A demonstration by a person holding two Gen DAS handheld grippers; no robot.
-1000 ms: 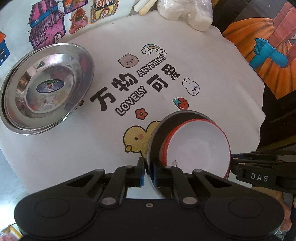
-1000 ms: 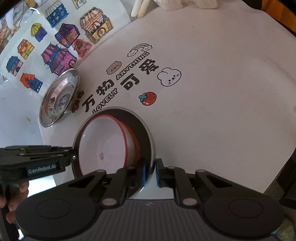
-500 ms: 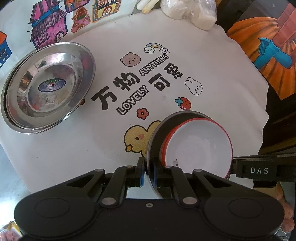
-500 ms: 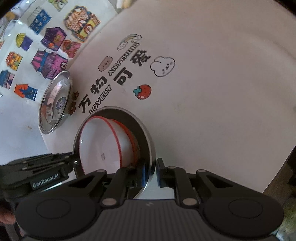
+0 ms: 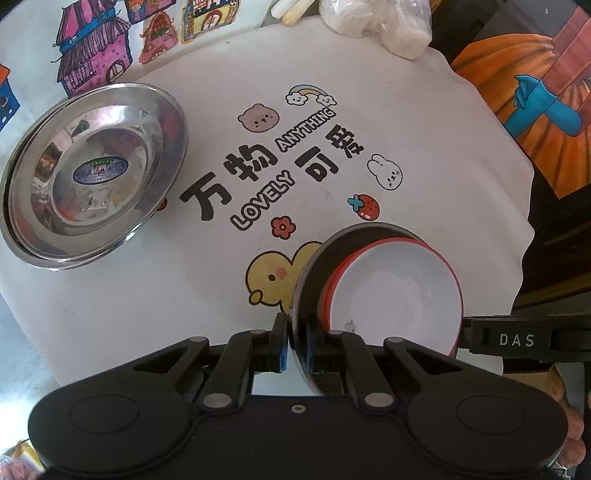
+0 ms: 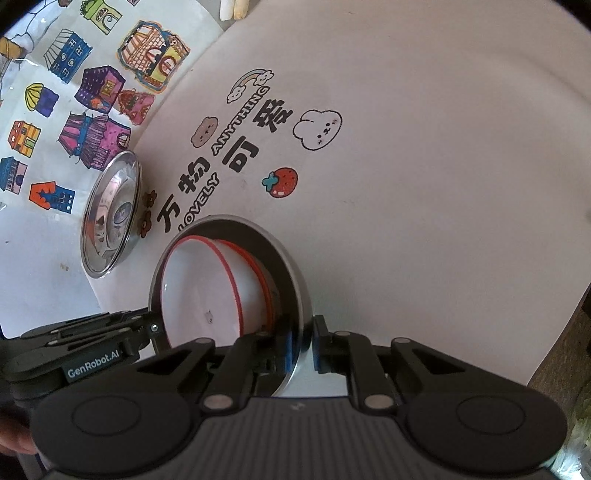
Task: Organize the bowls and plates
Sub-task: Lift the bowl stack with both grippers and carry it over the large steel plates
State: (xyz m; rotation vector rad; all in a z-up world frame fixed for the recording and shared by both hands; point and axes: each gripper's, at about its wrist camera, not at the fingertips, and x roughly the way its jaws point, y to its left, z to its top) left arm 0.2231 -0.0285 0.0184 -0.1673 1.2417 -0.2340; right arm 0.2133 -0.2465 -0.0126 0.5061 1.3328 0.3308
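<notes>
Steel rim and red-edged white enamel fill the lower middle of both views: a metal bowl (image 5: 314,258) carries a stack of white bowls (image 5: 397,291) with red rims, nested inside it. The left gripper (image 5: 295,349) is clenched on the metal bowl's rim at the six o'clock edge of the left wrist view, its blue pads on either side of the thin steel wall. The right gripper (image 6: 301,345) is likewise clamped on the same metal bowl's rim, at six o'clock in the right wrist view, on the side opposite the left one. In each view the other tool's black fingers reach the bowl from the side, at about four o'clock in the left view and eight o'clock in the right.

Whether the held bowl rests on the white printed tablecloth (image 5: 406,122) or hangs just above it, I cannot tell; it sits over the yellow duck print (image 5: 273,275).

At ten o'clock in the left view, well apart from the held bowl, a stack of steel plates (image 5: 92,173) lies on the cloth's edge. At twelve o'clock a pale plastic bag (image 5: 376,22) lies at the cloth's far edge.
</notes>
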